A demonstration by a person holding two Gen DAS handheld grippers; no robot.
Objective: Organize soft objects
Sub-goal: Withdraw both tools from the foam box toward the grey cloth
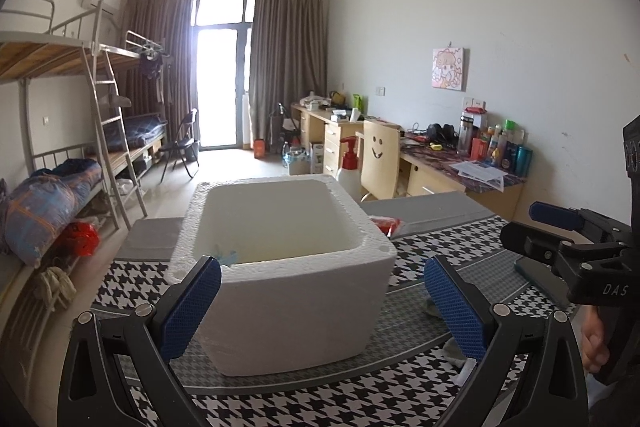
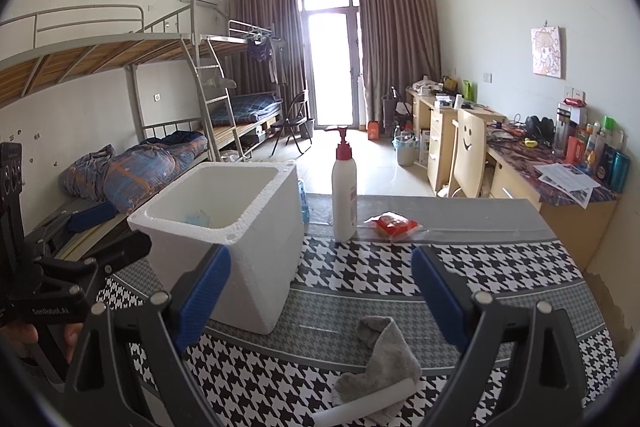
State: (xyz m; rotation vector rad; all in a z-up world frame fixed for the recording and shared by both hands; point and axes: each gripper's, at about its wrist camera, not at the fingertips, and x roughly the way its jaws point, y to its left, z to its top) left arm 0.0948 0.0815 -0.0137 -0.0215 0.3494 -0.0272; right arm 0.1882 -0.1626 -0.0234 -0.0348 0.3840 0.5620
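Both grippers, left gripper (image 1: 322,311) and right gripper (image 2: 320,299), are hanging spread wide and empty; the grey cloth (image 2: 384,359) is lying between the right gripper's fingers, beside the foam box (image 2: 224,239).

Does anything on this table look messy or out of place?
Yes. A grey cloth lies crumpled on the checked tablecloth, outside the white foam box, with a white roll lying across its near edge. Nothing looks spilled.
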